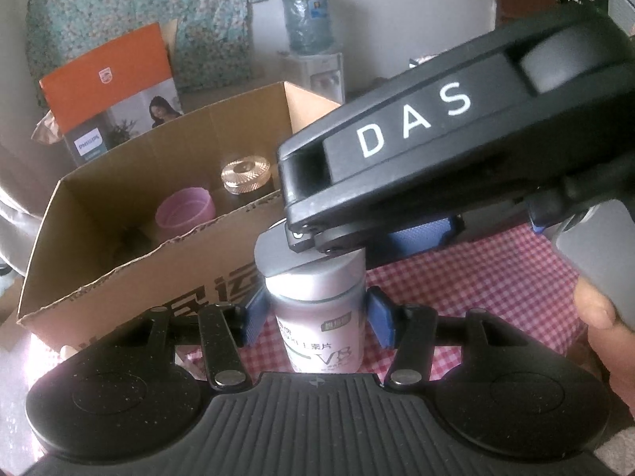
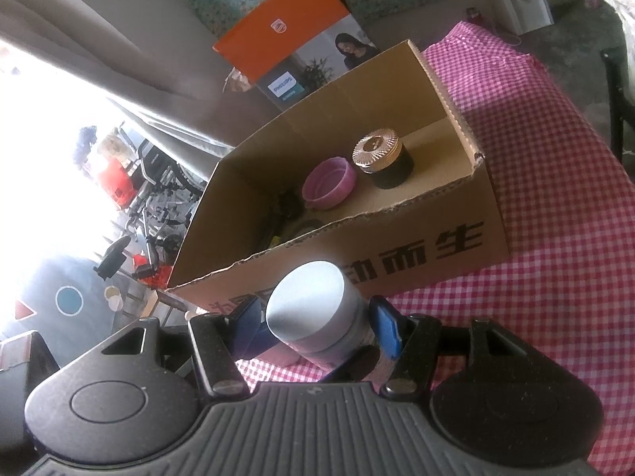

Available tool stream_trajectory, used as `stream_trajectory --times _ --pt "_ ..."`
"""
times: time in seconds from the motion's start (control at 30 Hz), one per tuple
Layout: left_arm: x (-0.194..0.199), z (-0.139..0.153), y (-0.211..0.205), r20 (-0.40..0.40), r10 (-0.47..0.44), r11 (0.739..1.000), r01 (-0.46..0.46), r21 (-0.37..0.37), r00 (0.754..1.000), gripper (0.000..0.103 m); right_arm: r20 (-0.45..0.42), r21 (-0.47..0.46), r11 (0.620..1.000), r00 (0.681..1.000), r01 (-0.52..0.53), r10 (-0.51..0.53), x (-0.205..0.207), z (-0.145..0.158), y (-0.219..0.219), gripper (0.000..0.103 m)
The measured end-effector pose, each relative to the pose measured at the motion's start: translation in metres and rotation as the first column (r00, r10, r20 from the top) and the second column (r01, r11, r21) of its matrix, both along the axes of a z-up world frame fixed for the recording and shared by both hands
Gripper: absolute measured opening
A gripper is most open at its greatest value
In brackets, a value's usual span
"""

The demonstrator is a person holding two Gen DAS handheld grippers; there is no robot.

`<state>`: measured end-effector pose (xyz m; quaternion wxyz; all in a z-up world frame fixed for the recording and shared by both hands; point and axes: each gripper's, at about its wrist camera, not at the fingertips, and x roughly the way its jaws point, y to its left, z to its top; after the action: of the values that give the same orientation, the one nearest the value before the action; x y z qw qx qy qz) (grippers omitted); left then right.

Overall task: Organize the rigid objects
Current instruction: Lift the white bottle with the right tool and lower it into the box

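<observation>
Your left claw (image 1: 313, 317) has its blue pads pressed against both sides of a white plastic supplement bottle with a grey screw cap (image 1: 317, 317), pinching it just below the cap. The bottle stands upright on the counter's red-and-white checked cloth (image 1: 496, 277), right in front of the open brown cardboard box (image 1: 131, 277). Inside that box sit a pink round plastic lid (image 1: 185, 211) and, just to its right, a dark jar with a ribbed gold lid (image 1: 246, 176) — the two are close together. Behind the box leans an orange-and-white Philips carton (image 1: 107, 95).

Your right claw (image 2: 315, 323) comes in from the right above the bottle; its blue pads sit either side of the grey cap (image 2: 305, 305), but you cannot tell whether they actually touch it.
</observation>
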<state>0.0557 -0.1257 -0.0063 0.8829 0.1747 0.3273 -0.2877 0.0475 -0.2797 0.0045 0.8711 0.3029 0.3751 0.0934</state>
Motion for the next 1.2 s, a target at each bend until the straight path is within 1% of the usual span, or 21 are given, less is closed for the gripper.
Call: stream_trajectory --times 0.23,0.4,0.57,0.8,0.9,1.03,1.2 --pt "-0.001 0.001 0.001 0.006 0.001 1.0 -0.001 -0.004 1.0 0.053 0.008 -0.002 1.0 1.0 -0.006 0.006 -0.005 0.001 0.001 0.064" --pt "-0.011 0.013 0.009 0.031 -0.001 1.0 0.001 -0.018 1.0 0.053 0.033 -0.016 1.0 0.999 -0.019 0.019 -0.014 0.011 0.006 0.064" --pt "-0.028 0.033 0.016 0.092 0.005 0.999 0.0 -0.047 0.996 0.053 0.09 -0.029 0.999 0.995 -0.034 0.037 -0.025 0.035 0.013 0.064" --pt "-0.04 0.071 0.022 0.213 0.028 0.995 -0.007 -0.099 0.977 0.053 0.215 -0.073 0.995 0.974 -0.063 0.078 -0.032 0.079 0.02 0.064" --pt "-0.036 0.083 0.021 0.244 0.045 0.993 -0.017 -0.116 0.969 0.053 0.255 -0.098 0.992 0.961 -0.08 0.102 -0.027 0.097 0.022 0.064" --pt "-0.023 0.098 0.018 0.26 0.074 0.989 -0.038 -0.14 0.963 0.053 0.292 -0.123 0.987 0.947 -0.102 0.134 -0.014 0.116 0.022 0.064" --pt "0.007 0.104 0.012 0.231 0.109 0.983 -0.071 -0.168 0.967 0.053 0.296 -0.134 0.982 0.941 -0.129 0.164 0.018 0.126 0.016 0.064"
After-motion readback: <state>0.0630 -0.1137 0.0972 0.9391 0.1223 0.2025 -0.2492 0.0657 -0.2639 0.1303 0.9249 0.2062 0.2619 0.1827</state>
